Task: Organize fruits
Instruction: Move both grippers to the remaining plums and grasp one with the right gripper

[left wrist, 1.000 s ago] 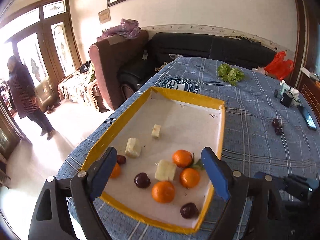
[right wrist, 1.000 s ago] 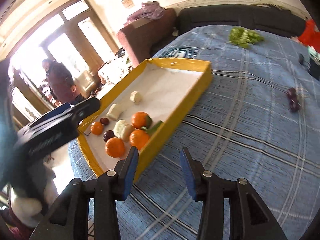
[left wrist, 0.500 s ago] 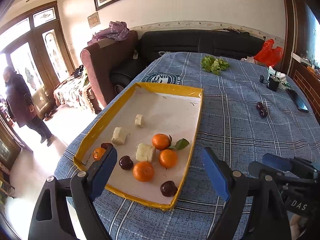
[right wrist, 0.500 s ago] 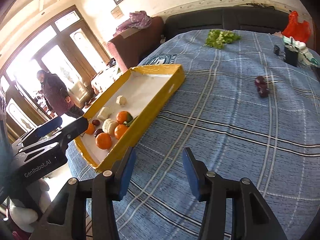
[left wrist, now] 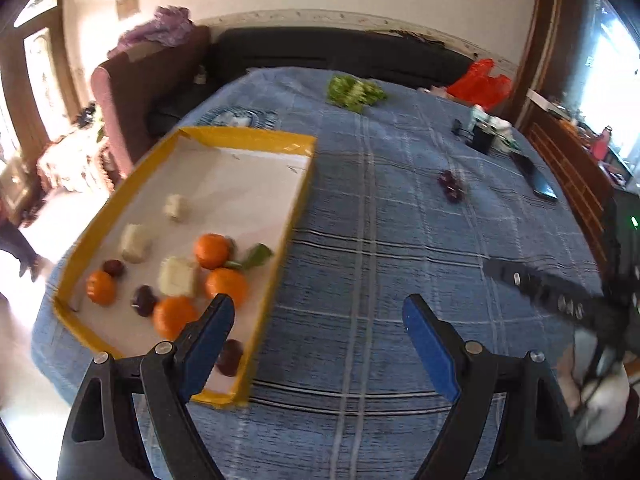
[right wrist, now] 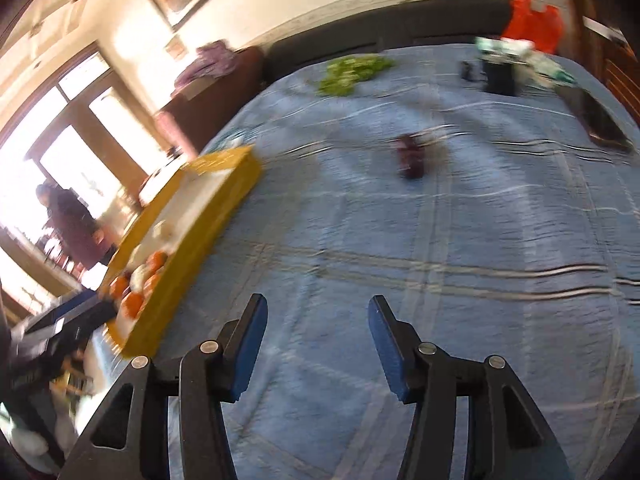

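A yellow-rimmed tray (left wrist: 296, 196) lies on the blue checked tablecloth at the left; it also shows in the right wrist view (right wrist: 224, 200). It holds several oranges (left wrist: 211, 251), dark plums (left wrist: 144, 300) and pale cubes (left wrist: 178, 276). Two dark plums (left wrist: 450, 186) lie loose on the cloth to the right of the tray, blurred in the right wrist view (right wrist: 412, 158). My left gripper (left wrist: 318, 320) is open and empty over the tray's near right corner. My right gripper (right wrist: 316, 320) is open and empty above bare cloth, well short of the loose plums.
Green leaves (left wrist: 354, 92) lie at the far end of the table. A black box with small items (left wrist: 486, 136) and a phone (left wrist: 538, 182) sit at the right edge. A red bag (left wrist: 480, 84) and a dark sofa stand behind. A person stands by the door at the left.
Both grippers have swung right, away from the tray, toward the open cloth. The loose plums now sit nearer the centre of the right wrist view. Both stayed open.
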### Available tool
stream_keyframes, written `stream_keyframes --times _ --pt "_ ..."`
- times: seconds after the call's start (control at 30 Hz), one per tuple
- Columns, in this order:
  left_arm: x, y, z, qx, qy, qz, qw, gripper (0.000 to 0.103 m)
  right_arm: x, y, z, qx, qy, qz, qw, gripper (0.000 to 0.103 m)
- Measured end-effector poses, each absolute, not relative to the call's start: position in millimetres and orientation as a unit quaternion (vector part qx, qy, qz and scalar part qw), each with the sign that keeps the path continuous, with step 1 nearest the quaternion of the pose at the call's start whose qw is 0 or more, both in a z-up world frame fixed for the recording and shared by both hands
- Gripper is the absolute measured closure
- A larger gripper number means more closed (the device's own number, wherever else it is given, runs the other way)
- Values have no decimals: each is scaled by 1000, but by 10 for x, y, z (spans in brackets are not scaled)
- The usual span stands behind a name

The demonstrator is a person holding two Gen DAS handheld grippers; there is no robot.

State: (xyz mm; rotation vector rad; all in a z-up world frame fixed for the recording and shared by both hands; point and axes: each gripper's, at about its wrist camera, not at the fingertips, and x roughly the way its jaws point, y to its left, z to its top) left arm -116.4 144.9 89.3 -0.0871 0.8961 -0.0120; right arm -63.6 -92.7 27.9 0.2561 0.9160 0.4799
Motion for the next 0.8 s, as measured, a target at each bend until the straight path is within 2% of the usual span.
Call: stream_keyframes --times 0.3,0.8 --pt "-988 1286 690 -93 450 -77 885 18 23 -1536 266 152 427 127 882 46" --pt "-755 1450 709 -100 447 -58 887 18 766 -891 14 80 433 120 890 46"
